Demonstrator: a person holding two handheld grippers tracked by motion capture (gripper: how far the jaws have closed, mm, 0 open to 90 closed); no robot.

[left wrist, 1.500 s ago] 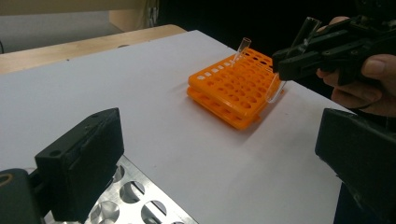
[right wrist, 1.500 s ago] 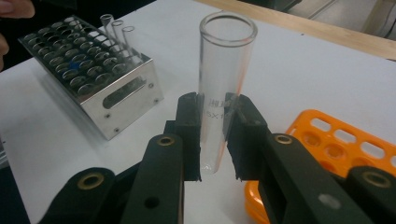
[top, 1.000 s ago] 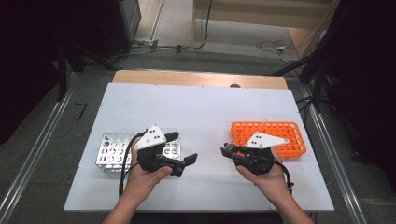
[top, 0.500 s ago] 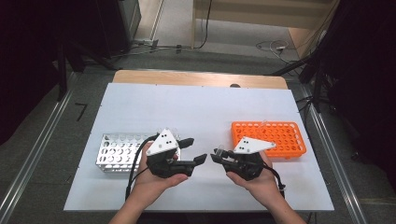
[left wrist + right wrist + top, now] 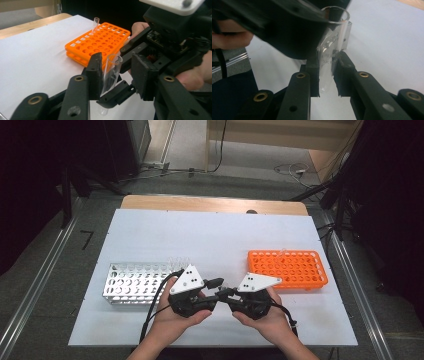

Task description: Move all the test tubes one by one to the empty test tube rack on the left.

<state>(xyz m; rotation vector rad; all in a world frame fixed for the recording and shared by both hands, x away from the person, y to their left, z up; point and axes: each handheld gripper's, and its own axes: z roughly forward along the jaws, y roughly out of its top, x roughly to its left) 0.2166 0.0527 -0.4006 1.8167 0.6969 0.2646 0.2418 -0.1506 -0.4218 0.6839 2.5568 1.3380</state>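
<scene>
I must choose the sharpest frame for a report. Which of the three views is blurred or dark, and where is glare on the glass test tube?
High view: evenly lit but soft, and the test tube is too small to make out. Left gripper view: sharpest, the orange rack crisp and the tube showing only faint reflections. Right gripper view: dark and blurred at top where the left gripper blocks light, with bright glare on the tube.

Two racks: one orange rack [image 5: 288, 269]; one metal rack [image 5: 131, 283] left of it; two grippers; two visible tubes.
</scene>
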